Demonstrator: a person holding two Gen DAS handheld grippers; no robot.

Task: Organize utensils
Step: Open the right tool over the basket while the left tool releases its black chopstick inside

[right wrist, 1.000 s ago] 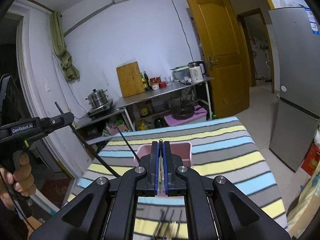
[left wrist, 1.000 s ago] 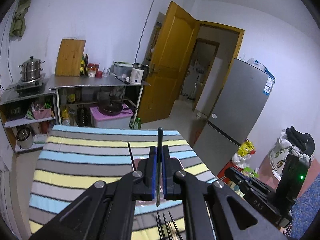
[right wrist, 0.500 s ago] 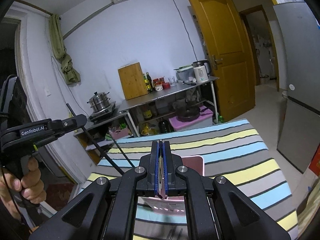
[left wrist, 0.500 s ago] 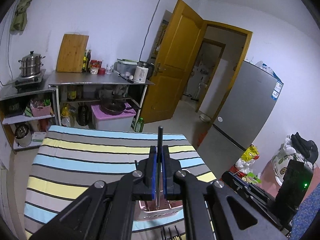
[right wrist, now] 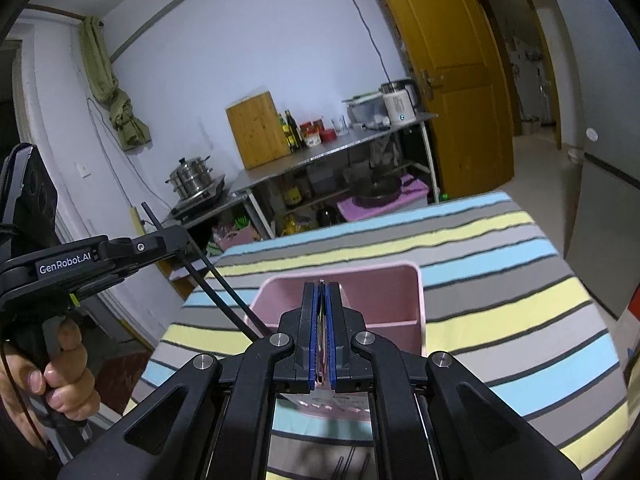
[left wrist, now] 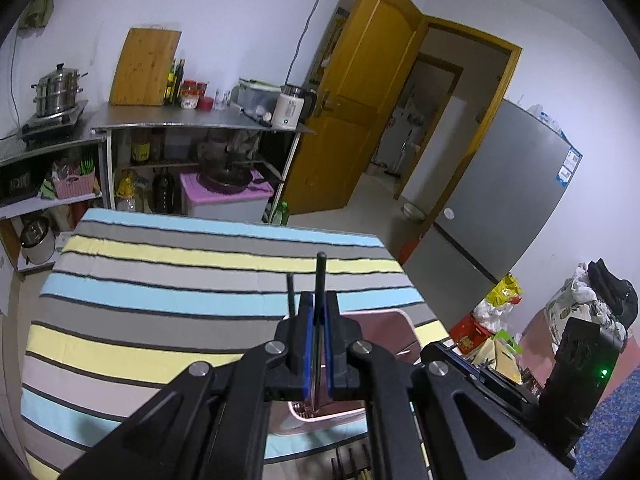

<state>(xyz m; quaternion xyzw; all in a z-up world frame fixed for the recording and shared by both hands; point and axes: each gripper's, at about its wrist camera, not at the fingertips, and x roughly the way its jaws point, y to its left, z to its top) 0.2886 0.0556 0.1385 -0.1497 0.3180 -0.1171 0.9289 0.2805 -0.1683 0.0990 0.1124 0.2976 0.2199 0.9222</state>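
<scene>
My left gripper [left wrist: 319, 300] is shut on a pair of black chopsticks [left wrist: 321, 272] whose upper ends stick up past its pads. In the right wrist view that left gripper [right wrist: 182, 240] hangs at the left, and the black chopsticks [right wrist: 224, 292] slant down into the pink basket [right wrist: 400, 276]. The pink basket [left wrist: 396, 320] lies right under both grippers. My right gripper [right wrist: 321, 292] is shut on a thin pale utensil [right wrist: 321, 316] over the basket; only its edge and small tip show.
The basket stands on a table with a striped cloth [left wrist: 160, 300]. Several loose dark utensils [right wrist: 348, 464] lie at the near edge. Beyond the table are a steel kitchen shelf [left wrist: 192, 124], a yellow door [left wrist: 360, 120] and a grey fridge [left wrist: 512, 184]. A hand [right wrist: 60, 376] holds the left gripper.
Both grippers have sunk and come closer to the pink basket, which now looks larger below them. The black chopsticks' lower ends now reach into the basket. Both grips are unchanged.
</scene>
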